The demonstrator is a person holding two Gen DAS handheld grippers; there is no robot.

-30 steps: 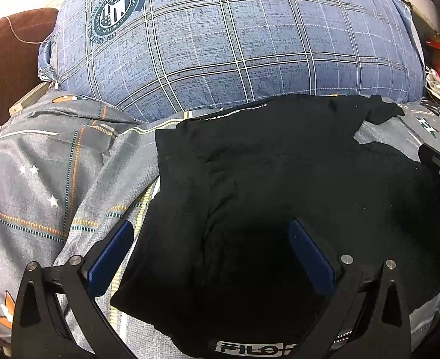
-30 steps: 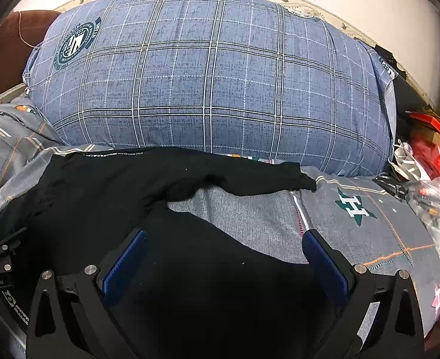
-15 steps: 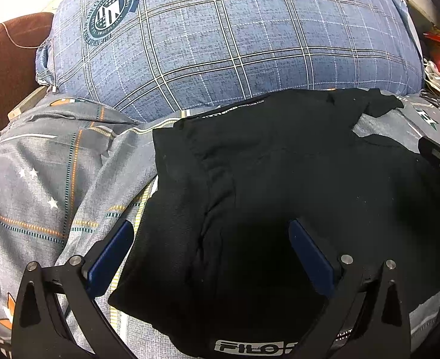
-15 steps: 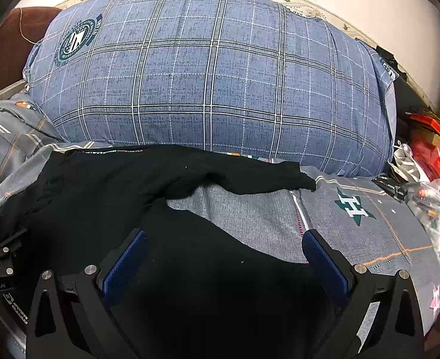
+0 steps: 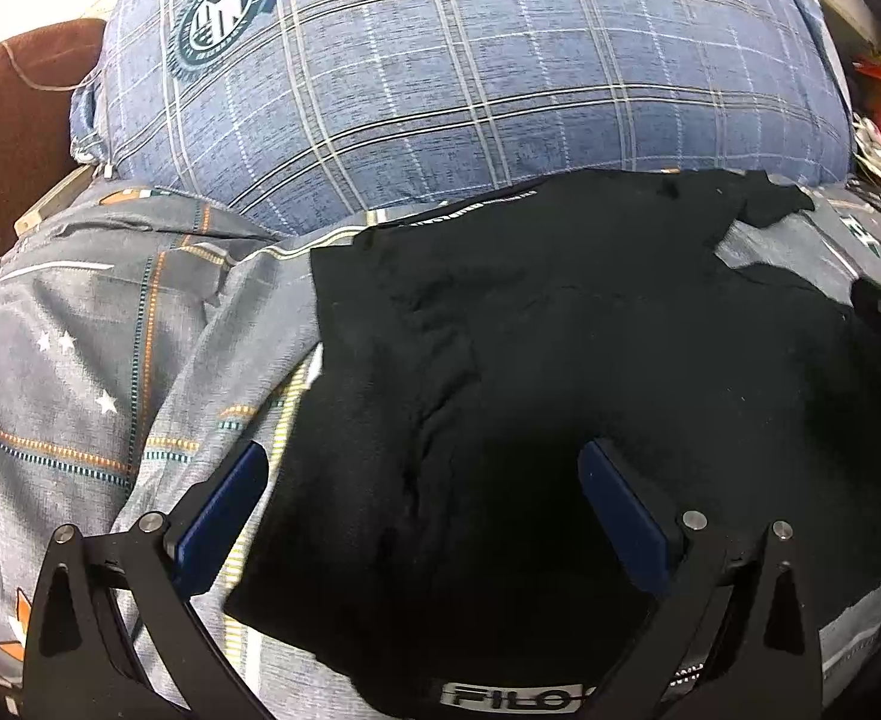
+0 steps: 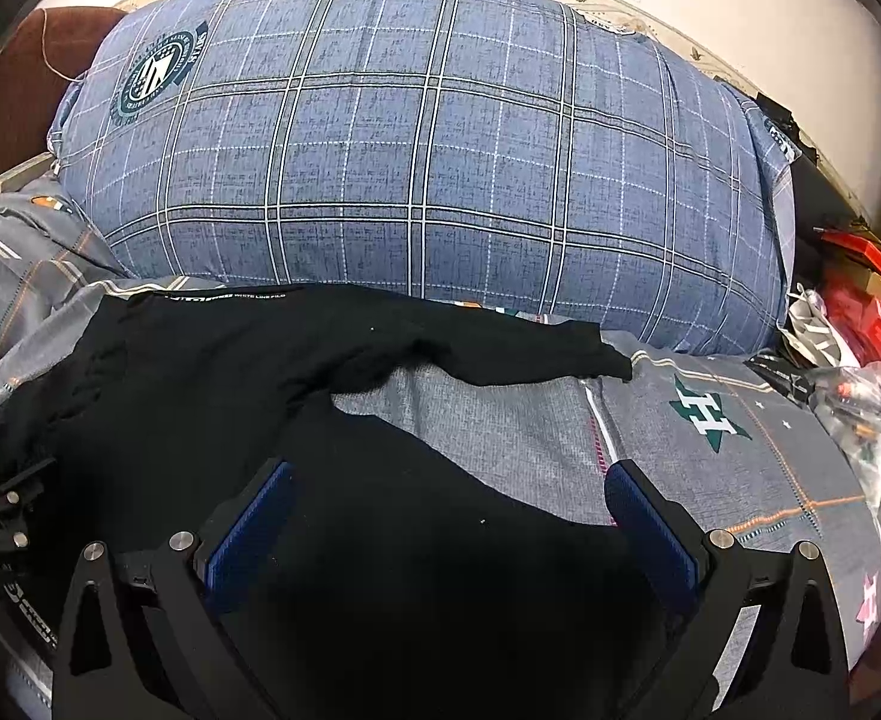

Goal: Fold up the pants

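Left wrist view showed a grey patterned bedspread point(image 5: 80, 372), then the black pants point(image 5: 560, 348) lying across it below a blue plaid pillow point(image 5: 470, 78) with a round crest whose lettering was too small to read. "FILO" showed at the pants' near edge. The left gripper point(image 5: 422, 480) hung spread wide, gripping nothing. Right wrist view: right gripper point(image 6: 449, 492) likewise spread; a green "H" point(image 6: 707, 414) marked the bedspread.

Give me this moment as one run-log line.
left gripper: open, empty | right gripper: open, empty | black pants: flat on bedspread
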